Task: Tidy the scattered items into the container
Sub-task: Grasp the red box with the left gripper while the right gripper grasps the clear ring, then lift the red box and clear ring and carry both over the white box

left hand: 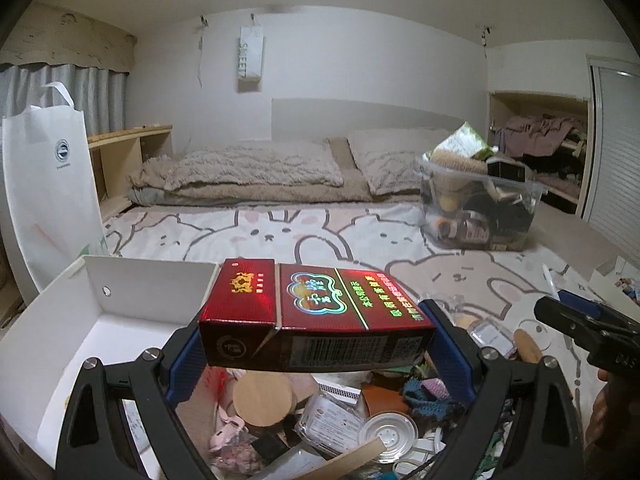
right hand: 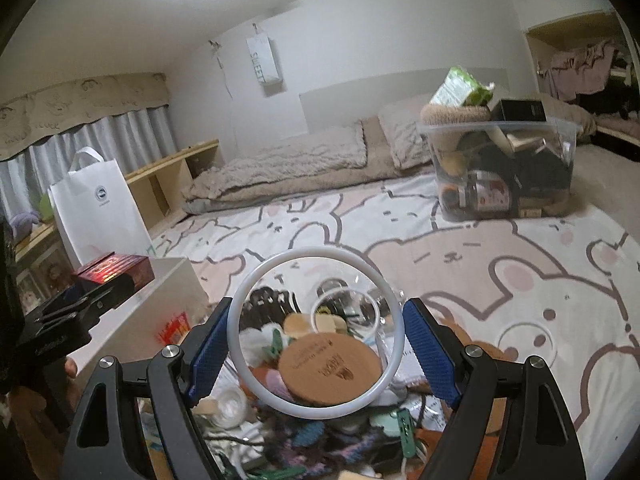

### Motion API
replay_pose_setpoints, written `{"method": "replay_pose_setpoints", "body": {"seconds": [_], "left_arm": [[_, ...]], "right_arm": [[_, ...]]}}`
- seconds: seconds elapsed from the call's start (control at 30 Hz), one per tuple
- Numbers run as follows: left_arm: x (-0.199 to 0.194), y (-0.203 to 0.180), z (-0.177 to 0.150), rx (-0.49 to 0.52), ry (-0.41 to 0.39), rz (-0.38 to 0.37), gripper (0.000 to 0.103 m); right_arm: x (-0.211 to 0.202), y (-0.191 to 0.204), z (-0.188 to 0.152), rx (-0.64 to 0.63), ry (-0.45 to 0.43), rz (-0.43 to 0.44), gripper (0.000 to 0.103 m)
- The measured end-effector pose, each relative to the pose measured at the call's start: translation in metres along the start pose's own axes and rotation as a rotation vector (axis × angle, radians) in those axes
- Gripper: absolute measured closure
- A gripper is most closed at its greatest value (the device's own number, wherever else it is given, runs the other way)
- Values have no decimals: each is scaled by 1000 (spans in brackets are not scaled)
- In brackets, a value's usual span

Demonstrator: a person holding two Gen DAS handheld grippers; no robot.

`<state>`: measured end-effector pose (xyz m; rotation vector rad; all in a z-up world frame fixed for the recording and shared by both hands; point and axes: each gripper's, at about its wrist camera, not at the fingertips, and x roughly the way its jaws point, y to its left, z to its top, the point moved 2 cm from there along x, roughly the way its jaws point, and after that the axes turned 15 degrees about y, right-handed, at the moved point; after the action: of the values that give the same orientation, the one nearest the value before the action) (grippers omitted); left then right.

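Observation:
My left gripper is shut on a red cigarette box, held level above a pile of scattered items, beside the open white box. My right gripper is shut on a clear round lid with a white ring, held above the same pile, where a round cork coaster lies. In the right wrist view the left gripper and red box show at the left over the white box. The right gripper shows at the right edge of the left wrist view.
A clear plastic bin full of items stands on the bunny-print bed sheet, also in the right wrist view. A white tote bag stands at the left. Folded blankets and pillows lie by the far wall.

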<state>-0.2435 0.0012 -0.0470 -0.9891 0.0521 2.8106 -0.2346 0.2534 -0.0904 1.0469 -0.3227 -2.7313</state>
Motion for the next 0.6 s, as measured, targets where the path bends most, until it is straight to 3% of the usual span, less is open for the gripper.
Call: {"method": "replay_pose_setpoints", "body": {"seconds": [0.6], "left_arm": [[-57,37,6,-54,-126,1,7]], "right_arm": [[-25,57,29,-79,-69,-1,19]]}}
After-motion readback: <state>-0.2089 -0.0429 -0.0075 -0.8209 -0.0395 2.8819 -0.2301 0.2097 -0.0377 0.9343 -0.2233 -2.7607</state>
